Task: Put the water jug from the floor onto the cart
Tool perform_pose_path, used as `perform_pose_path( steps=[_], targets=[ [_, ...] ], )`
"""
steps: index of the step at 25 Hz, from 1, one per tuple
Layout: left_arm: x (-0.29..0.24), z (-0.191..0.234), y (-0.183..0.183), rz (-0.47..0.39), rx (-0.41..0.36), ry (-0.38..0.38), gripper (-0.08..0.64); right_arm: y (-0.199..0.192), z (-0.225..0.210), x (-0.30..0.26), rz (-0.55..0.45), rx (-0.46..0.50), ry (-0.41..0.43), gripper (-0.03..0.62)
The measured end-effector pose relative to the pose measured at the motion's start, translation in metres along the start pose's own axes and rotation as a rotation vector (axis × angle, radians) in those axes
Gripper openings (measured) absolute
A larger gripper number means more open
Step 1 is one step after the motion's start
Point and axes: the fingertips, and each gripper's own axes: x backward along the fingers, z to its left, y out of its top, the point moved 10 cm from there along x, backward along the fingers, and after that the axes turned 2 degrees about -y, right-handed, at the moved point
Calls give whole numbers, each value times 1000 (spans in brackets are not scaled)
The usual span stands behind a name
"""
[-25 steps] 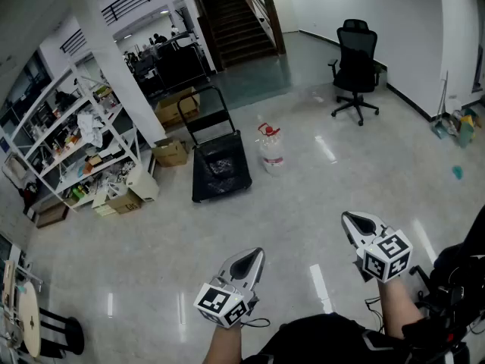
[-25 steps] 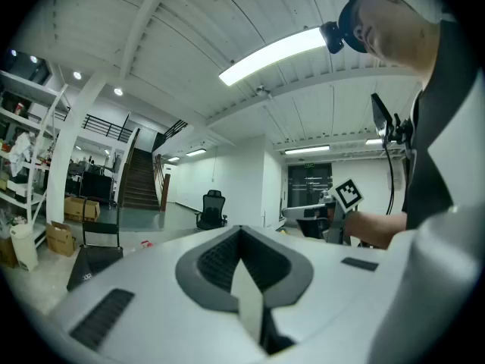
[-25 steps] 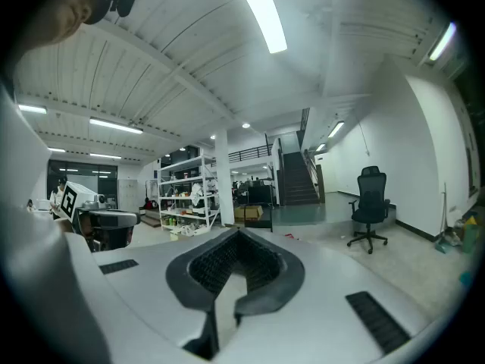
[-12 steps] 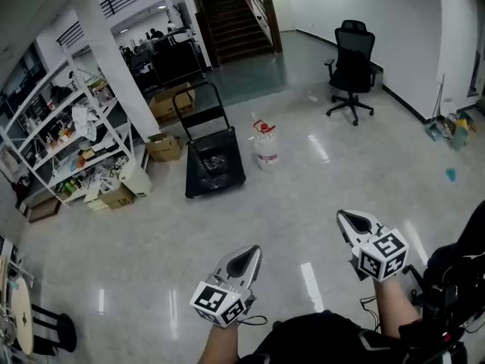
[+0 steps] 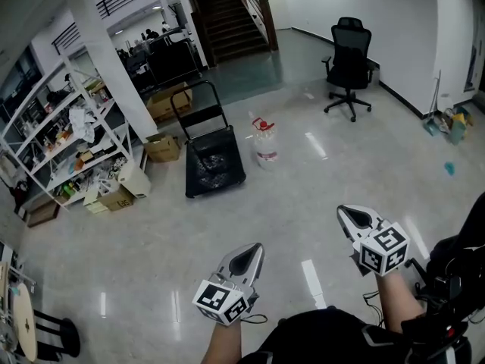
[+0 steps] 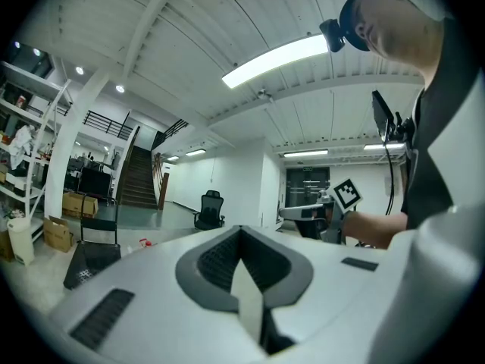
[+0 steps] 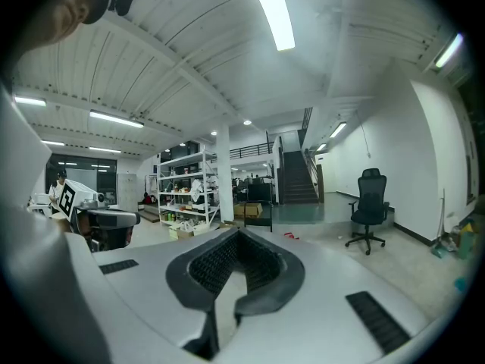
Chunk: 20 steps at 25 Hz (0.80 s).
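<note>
The water jug [image 5: 266,144], clear with a red cap and handle, stands on the floor far ahead. Just left of it is the black platform cart [image 5: 215,170], with its upright handle [image 5: 198,101] at the back. My left gripper [image 5: 252,250] and right gripper [image 5: 346,213] are held low and near me, far short of both, pointing toward them. Each is shut with nothing between its jaws. In the left gripper view the left gripper [image 6: 241,231] has closed jaws, and the jug's red top [image 6: 144,243] shows small. The right gripper [image 7: 238,235] also looks past closed jaws.
White shelving [image 5: 72,139] with clutter and cardboard boxes [image 5: 164,148] lines the left side beside a white column [image 5: 114,59]. A black office chair [image 5: 349,65] stands at the far right and stairs [image 5: 231,14] rise at the back. Glossy open floor [image 5: 288,203] lies between me and the cart.
The scene has slid slightly left and up in the head view as I move. The right gripper has edged a little forward. Both grippers stay shut.
</note>
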Motion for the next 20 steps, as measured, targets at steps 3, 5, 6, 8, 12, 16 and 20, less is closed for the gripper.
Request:
perform_pose_path(
  steps=[3,5,6,8,12,16,20],
  targets=[
    [5,5,1,-6,-4,-8,0,1,7,-4,-2,2,-6,2],
    [11,9,2,-8,-5,-14,0,2,14,-6,-9,-4,-14,2],
    [14,12,2,-8,-5,-17,0,2,18,-7,-15,-9,-19,2],
    [19,19,-1,-9,2,-22,0,2,24,-13,-25,-25,-28,2],
    [26,40,-8,-13,28,-26,0,0,34,-32,-16,-32,-28,2],
    [29,55,-8,-18,40,-34,0,1,41,-51,-1,-42,-33,2],
    [37,54,-8,-19,40,-37,0,-3,49,-52,14,-50,-23,2]
  ],
)
